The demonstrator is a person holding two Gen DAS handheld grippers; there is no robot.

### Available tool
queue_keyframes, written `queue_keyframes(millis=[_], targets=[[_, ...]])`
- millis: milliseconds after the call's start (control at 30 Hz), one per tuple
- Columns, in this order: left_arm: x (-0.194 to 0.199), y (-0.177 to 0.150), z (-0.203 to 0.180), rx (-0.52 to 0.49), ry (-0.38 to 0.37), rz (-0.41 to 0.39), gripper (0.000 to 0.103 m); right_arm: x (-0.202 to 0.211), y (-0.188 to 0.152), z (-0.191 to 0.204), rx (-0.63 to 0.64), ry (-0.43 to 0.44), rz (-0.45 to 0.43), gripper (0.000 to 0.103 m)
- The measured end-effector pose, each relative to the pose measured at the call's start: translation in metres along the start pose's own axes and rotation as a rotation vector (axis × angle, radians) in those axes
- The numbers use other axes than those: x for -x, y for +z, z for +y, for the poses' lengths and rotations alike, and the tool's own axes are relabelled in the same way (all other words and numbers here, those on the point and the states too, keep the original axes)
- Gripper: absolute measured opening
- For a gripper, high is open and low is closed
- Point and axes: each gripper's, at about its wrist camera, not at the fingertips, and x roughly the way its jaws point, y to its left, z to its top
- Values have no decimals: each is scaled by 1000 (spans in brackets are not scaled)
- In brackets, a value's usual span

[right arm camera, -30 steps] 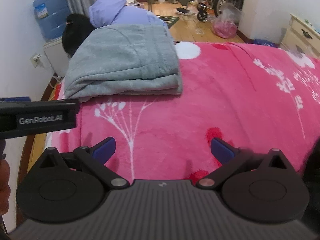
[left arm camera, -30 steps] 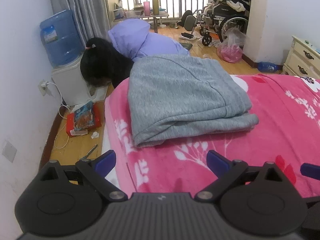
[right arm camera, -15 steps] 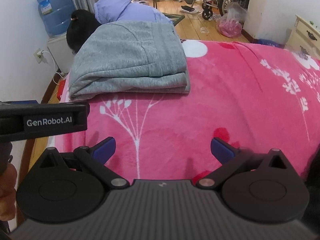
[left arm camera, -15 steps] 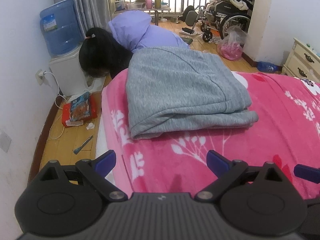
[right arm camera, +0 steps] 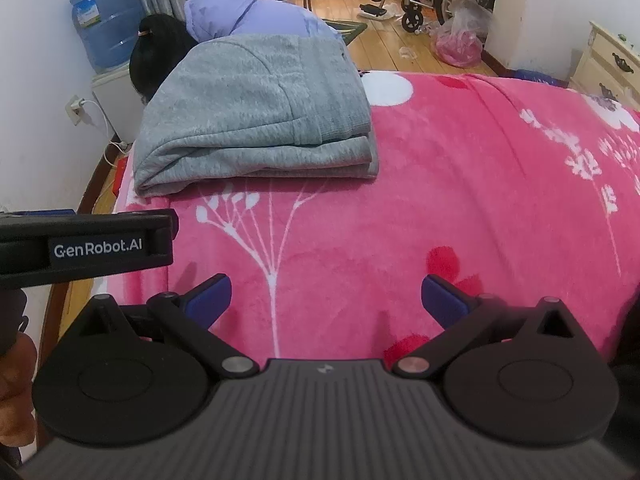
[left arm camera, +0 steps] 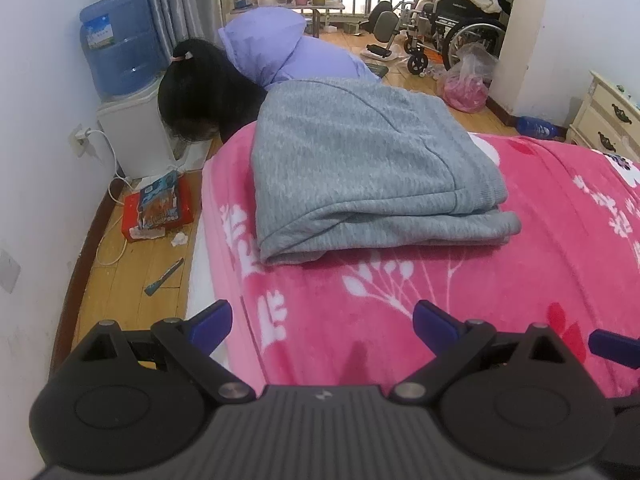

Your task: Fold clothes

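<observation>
A grey garment (left arm camera: 360, 168) lies folded into a thick rectangle on the pink flowered blanket (left arm camera: 460, 300), near the bed's far left corner; it also shows in the right wrist view (right arm camera: 256, 116). My left gripper (left arm camera: 322, 322) hovers open over the blanket, well short of the garment, with nothing between its blue fingertips. My right gripper (right arm camera: 326, 296) is open too, over bare blanket (right arm camera: 460, 208) nearer the bed's front. The left gripper's black body (right arm camera: 86, 246) crosses the left edge of the right wrist view.
A person in a purple jacket (left arm camera: 280, 52) bends down behind the bed's far corner. A water dispenser (left arm camera: 128, 96), a red packet (left arm camera: 158, 210) and a small tool (left arm camera: 164, 276) sit left of the bed. A wheelchair (left arm camera: 456, 36) and white dresser (left arm camera: 608, 116) stand beyond.
Both grippers have risen and drawn back a little, so the folded garment sits lower in each view. The person behind the bed has shifted slightly. Both grippers stay open.
</observation>
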Motion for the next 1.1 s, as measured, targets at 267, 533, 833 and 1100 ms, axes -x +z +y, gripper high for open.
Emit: queue_keyframes(millis=[267, 533, 833, 1100], targets=[[-1, -2, 0, 4, -2, 9, 98, -1, 0, 0, 7, -7, 5, 102], [-1, -3, 1, 7, 0, 14, 98, -2, -2, -1, 17, -9, 7, 102], [-1, -4, 1, 8, 1, 18, 98, -3, -2, 1, 21, -13, 13, 102], [-4, -4, 2, 17, 6, 25, 98, -2, -1, 3, 24, -16, 17, 102]])
